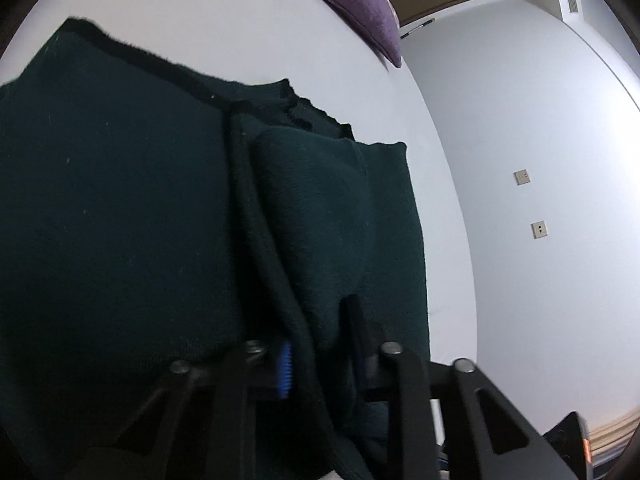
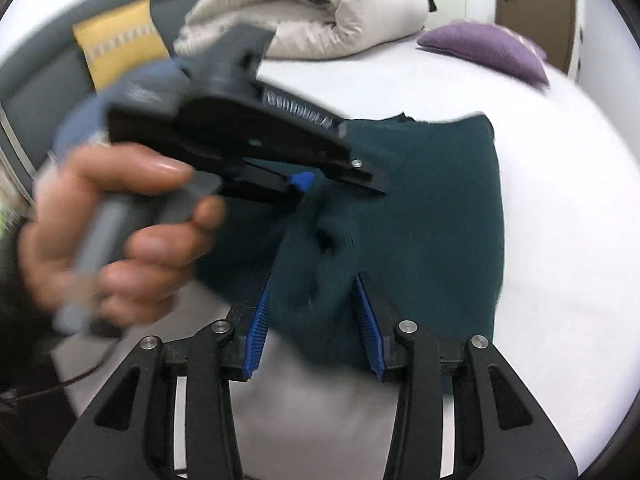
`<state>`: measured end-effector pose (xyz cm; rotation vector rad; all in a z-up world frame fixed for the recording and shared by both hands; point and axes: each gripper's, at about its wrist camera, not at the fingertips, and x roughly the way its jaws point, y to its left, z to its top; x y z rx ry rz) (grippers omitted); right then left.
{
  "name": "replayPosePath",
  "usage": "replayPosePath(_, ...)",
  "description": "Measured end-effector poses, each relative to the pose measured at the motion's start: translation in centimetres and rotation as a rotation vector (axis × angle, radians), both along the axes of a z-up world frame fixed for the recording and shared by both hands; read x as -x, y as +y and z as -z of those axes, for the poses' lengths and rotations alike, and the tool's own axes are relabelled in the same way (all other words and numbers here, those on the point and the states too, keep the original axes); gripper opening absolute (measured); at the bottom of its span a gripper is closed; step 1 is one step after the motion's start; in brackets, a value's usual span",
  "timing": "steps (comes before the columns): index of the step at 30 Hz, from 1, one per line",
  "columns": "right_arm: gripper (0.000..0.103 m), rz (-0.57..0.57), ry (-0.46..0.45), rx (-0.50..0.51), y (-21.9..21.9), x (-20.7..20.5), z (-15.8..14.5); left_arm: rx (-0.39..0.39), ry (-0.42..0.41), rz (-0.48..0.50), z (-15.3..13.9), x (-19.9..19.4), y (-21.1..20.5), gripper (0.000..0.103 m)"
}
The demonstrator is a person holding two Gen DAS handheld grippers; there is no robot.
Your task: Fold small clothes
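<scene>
A dark green knitted garment (image 1: 120,200) with a black-trimmed edge lies on a white bed (image 1: 240,20). In the left wrist view a thick fold of it runs up between the fingers of my left gripper (image 1: 320,328), which is shut on that fold. The right wrist view shows the same garment (image 2: 440,220) bunched in the middle. There a hand (image 2: 120,240) holds the left gripper (image 2: 320,188) low over the cloth. My right gripper (image 2: 313,280) stands open, with a hump of the fabric lying loosely between its blue pads (image 2: 256,328).
A purple pillow (image 2: 488,48) lies at the far right of the white bed (image 2: 560,240). A rolled cream duvet (image 2: 320,12) sits at the back, and a yellow cushion (image 2: 120,44) leans on a grey headboard at the left. A white wall with sockets (image 1: 520,176) runs beside the bed.
</scene>
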<state>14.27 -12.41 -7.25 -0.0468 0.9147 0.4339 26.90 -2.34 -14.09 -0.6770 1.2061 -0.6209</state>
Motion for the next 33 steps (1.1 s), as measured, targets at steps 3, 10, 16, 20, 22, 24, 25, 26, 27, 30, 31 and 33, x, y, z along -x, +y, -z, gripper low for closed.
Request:
replayPosePath(3,0.040,0.039,0.007,-0.148,-3.1,1.8,-0.4,0.012,-0.011,-0.006,-0.2,-0.1,0.6,0.013)
replayPosePath(10,0.041,0.254,-0.009,-0.296,-10.7,1.6,-1.7,0.033,-0.059,-0.033,-2.1,1.0,4.2,0.012)
replayPosePath(16,0.041,0.240,-0.020,-0.218,-10.3,-0.2,-0.8,-0.012,-0.087,-0.082,-3.1,1.0,10.6,0.012)
replayPosePath(20,0.041,0.186,-0.012,-0.160,-6.2,-3.5,0.9,-0.030,-0.086,-0.139,-3.0,0.8,15.0,0.012)
replayPosePath(22,0.041,0.158,-0.011,-0.121,-4.1,-4.5,1.7,-0.031,-0.081,-0.153,-2.6,0.7,16.4,0.012)
replayPosePath(24,0.041,0.125,-0.009,-0.092,-2.0,-5.2,2.4,-0.032,-0.079,-0.155,-2.2,0.6,17.1,0.012)
replayPosePath(25,0.043,0.117,-0.003,-0.073,-0.9,-5.1,3.1,-0.033,-0.081,-0.158,-2.1,0.6,17.1,0.012)
replayPosePath(26,0.043,0.117,-0.004,-0.056,-0.2,-5.3,3.4,-0.033,-0.085,-0.162,-1.8,0.7,17.3,0.012)
replayPosePath(27,0.045,0.119,-0.009,-0.037,0.4,-5.4,3.8,-0.032,-0.086,-0.167,-1.6,0.7,17.3,0.011)
replayPosePath(30,0.053,0.133,-0.016,-0.045,1.5,-4.4,4.1,-0.008,-0.077,-0.191,-0.2,1.0,17.9,0.011)
replayPosePath(31,0.055,0.130,-0.017,-0.048,2.1,-4.5,4.1,-0.003,-0.069,-0.200,0.3,1.3,18.7,0.011)
replayPosePath(33,0.055,0.118,-0.027,-0.025,3.1,-4.5,4.2,0.011,-0.058,-0.223,1.2,1.8,19.4,0.011)
